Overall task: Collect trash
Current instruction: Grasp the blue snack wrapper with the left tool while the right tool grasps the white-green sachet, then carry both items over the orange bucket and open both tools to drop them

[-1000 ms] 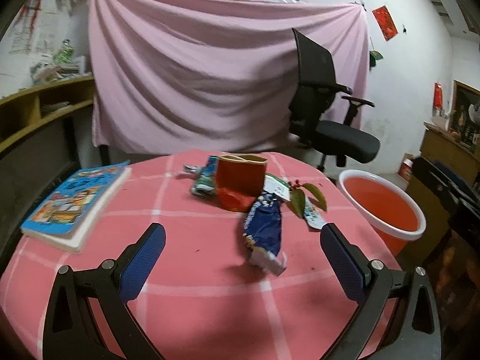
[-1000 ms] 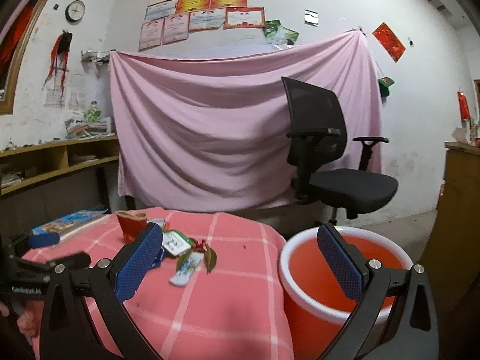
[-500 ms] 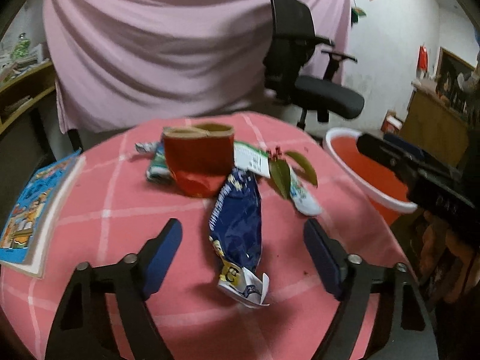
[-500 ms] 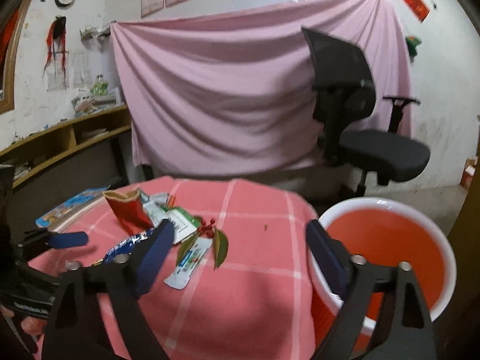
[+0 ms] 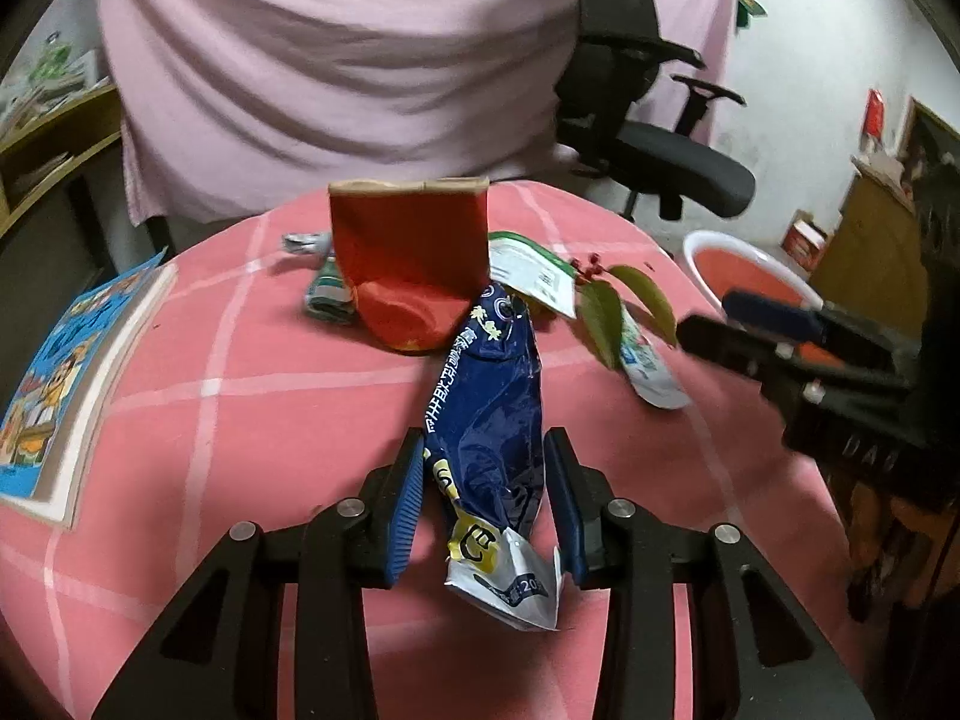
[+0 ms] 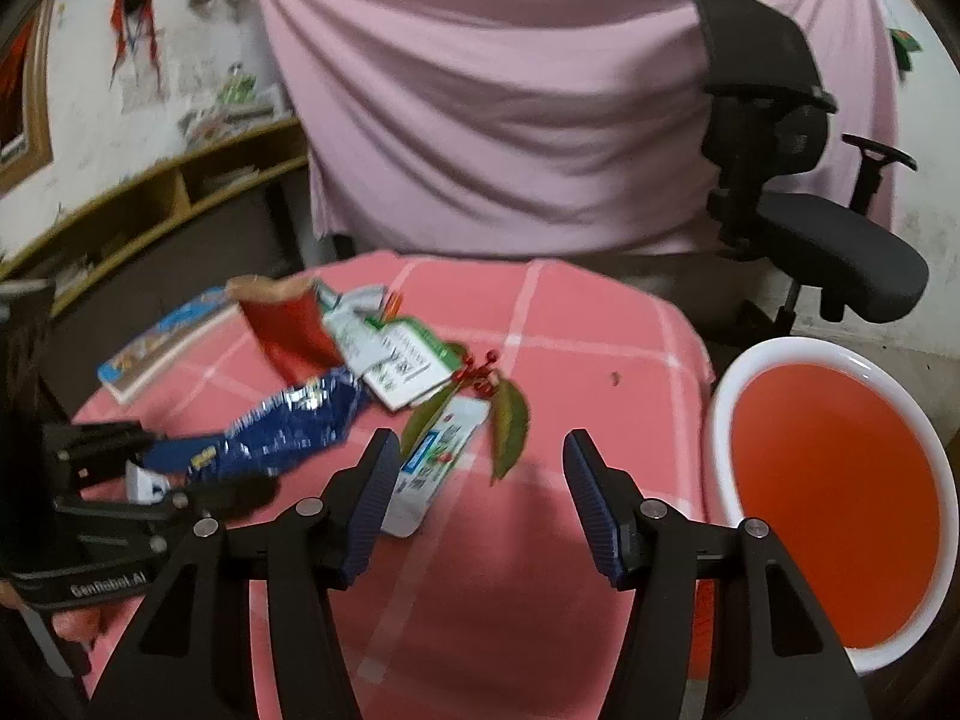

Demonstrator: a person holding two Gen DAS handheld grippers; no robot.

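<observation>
A crumpled blue snack wrapper [image 5: 486,420] lies on the pink checked tablecloth [image 5: 252,396]. My left gripper [image 5: 486,498] straddles its near end, jaws closing, pads close beside its edges but not seen pressing. Behind it stand a red paper bag [image 5: 414,264], a green-white packet [image 5: 528,270], a leafy sprig with red berries [image 5: 606,318] and a white-blue wrapper [image 5: 648,366]. My right gripper [image 6: 480,480] hovers over the cloth, jaws closing. The white-blue wrapper [image 6: 438,462] lies by its left finger and a leaf tip [image 6: 510,420] reaches between the fingers.
An orange bucket with a white rim [image 6: 717,414] stands off the table's right edge. A colourful book [image 5: 78,378] lies at the table's left. A black office chair [image 6: 810,210] and a pink drape stand behind. Wooden shelves line the left wall.
Both grippers have tipped down and moved in over the trash while their jaws narrowed. The left now has the blue wrapper between its fingers. The right has swung from the bucket toward the table.
</observation>
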